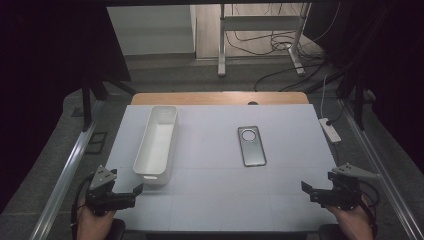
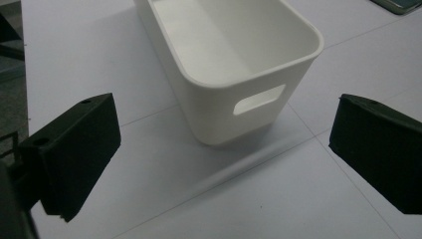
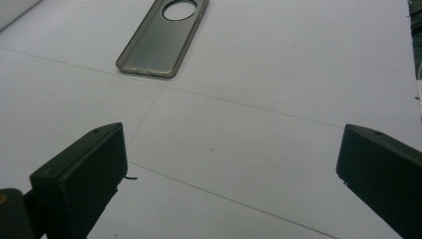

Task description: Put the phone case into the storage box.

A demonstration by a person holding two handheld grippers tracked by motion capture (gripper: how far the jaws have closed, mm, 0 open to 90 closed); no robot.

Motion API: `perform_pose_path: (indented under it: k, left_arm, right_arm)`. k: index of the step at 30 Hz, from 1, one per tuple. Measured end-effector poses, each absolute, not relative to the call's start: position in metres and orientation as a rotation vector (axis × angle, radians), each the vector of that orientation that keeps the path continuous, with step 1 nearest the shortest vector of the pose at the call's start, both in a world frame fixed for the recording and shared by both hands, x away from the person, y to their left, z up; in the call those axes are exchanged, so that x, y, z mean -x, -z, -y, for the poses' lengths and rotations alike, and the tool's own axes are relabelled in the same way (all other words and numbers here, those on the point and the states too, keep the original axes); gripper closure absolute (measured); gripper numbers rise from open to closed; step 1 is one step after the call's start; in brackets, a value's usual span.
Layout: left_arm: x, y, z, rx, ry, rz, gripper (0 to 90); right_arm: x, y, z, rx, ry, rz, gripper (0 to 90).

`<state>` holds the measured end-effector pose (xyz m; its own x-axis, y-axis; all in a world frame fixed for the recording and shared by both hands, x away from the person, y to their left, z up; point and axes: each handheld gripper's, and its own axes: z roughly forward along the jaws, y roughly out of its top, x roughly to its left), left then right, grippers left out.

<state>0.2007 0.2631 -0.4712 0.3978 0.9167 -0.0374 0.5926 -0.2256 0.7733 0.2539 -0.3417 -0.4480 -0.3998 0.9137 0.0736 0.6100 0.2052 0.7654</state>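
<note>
A long white plastic bin (image 1: pixel 156 145) stands on the left half of the white table (image 1: pixel 215 200). A grey see-through phone case (image 1: pixel 251 146) with a round camera hole lies flat to the right of centre. My left gripper (image 1: pixel 134 194) rests at the front left corner, open and empty, just short of the bin's near end. In the left gripper view the bin (image 2: pixel 224 45) and its handle slot sit ahead of my open left gripper (image 2: pixel 224 124). My right gripper (image 1: pixel 307 191) waits open at the front right. In the right gripper view the case (image 3: pixel 161 40) lies ahead of my right gripper (image 3: pixel 231 144).
A white power strip (image 1: pixel 330 130) lies on the floor beyond the table's right edge. Metal rails (image 1: pixel 65 175) run along both sides. A wooden board edge (image 1: pixel 220 98) borders the far side, with a stand (image 1: pixel 260 45) and cables behind.
</note>
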Motion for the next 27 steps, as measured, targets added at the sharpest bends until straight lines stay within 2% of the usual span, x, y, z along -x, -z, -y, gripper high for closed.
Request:
perform_pose_path:
  k: [6, 27]
  left_arm:
    - [-0.2001, 0.4714, -0.2604, -1.971, -0.57, -1.274, 0.5]
    - [-0.1991, 0.472, -0.2638, -1.964, -0.519, -1.253, 0.6]
  right_arm:
    - [-0.2546, 0.4479, 0.3409, -1.417, -1.037, -2.095, 0.0]
    - [-0.2608, 0.4494, 0.3351, -1.384, -1.006, -2.176, 0.1]
